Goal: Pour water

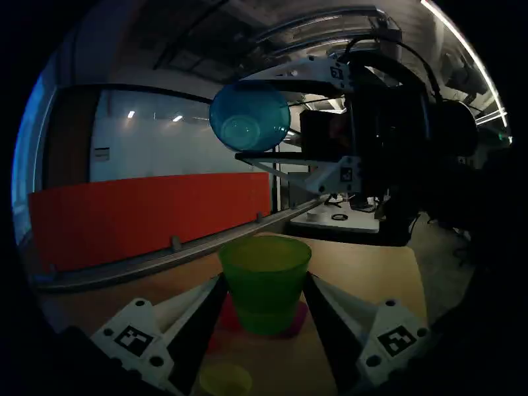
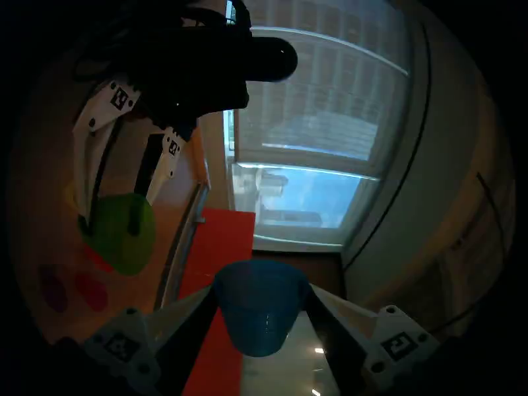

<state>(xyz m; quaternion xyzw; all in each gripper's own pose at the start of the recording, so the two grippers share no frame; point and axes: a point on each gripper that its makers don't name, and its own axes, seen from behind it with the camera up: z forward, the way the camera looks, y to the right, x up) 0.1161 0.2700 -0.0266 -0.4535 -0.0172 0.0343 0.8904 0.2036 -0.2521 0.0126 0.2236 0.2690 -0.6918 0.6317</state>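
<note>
A green cup (image 1: pixel 265 282) stands upright between the fingers of my left gripper (image 1: pixel 265 310), which is shut on it just above the wooden table (image 1: pixel 369 270). Higher up, my right gripper (image 1: pixel 254 127) is shut on a blue cup (image 1: pixel 249 119) tipped on its side, its mouth turned toward the left gripper's camera. In the right gripper view, the blue cup (image 2: pixel 261 305) sits between the two fingers of the right gripper (image 2: pixel 261 317). Farther off there, the left gripper (image 2: pixel 112 224) grips the green cup (image 2: pixel 122 231), held by a dark-gloved hand (image 2: pixel 191 66).
A pink cup (image 1: pixel 228 315) sits behind the green one and a yellow cup (image 1: pixel 226 379) lies at the near edge. Pink discs (image 2: pixel 92 290) rest on the table. An orange panel (image 1: pixel 145 211) and a metal rail (image 1: pixel 198 247) border the table's far side. A window (image 2: pixel 310 165) lies beyond.
</note>
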